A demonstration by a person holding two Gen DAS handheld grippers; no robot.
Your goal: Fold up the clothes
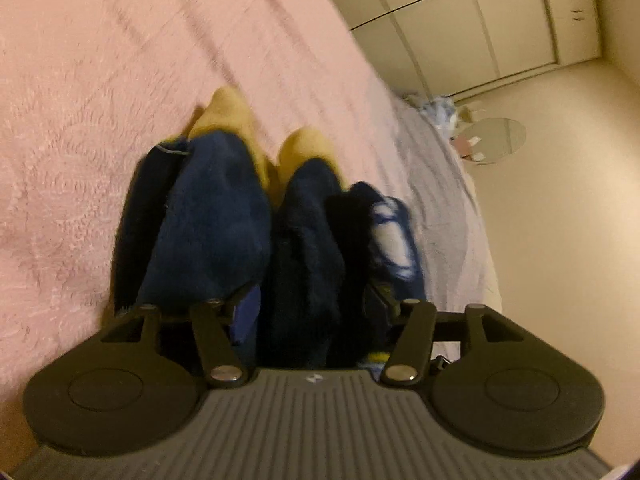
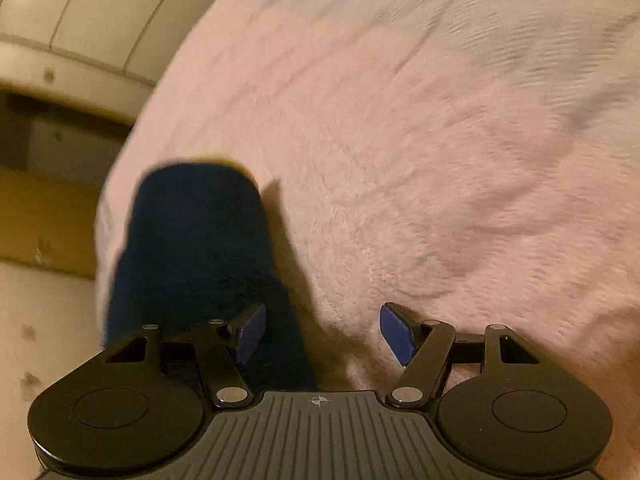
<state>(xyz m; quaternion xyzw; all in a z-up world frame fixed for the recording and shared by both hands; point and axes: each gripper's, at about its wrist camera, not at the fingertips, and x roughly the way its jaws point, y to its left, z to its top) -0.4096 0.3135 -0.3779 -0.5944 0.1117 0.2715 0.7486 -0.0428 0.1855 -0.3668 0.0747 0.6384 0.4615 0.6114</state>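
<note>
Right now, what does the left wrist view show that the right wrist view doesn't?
Only the left wrist view: the yellow parts of the navy garment, a blue-and-white patch on its right, the bundle lying between the open left gripper jaws, plus a round mirror on the floor.
Only the right wrist view: the right gripper open with nothing between its pads, the navy cloth off to its left.
Both: navy fabric on the pink blanket.
</note>
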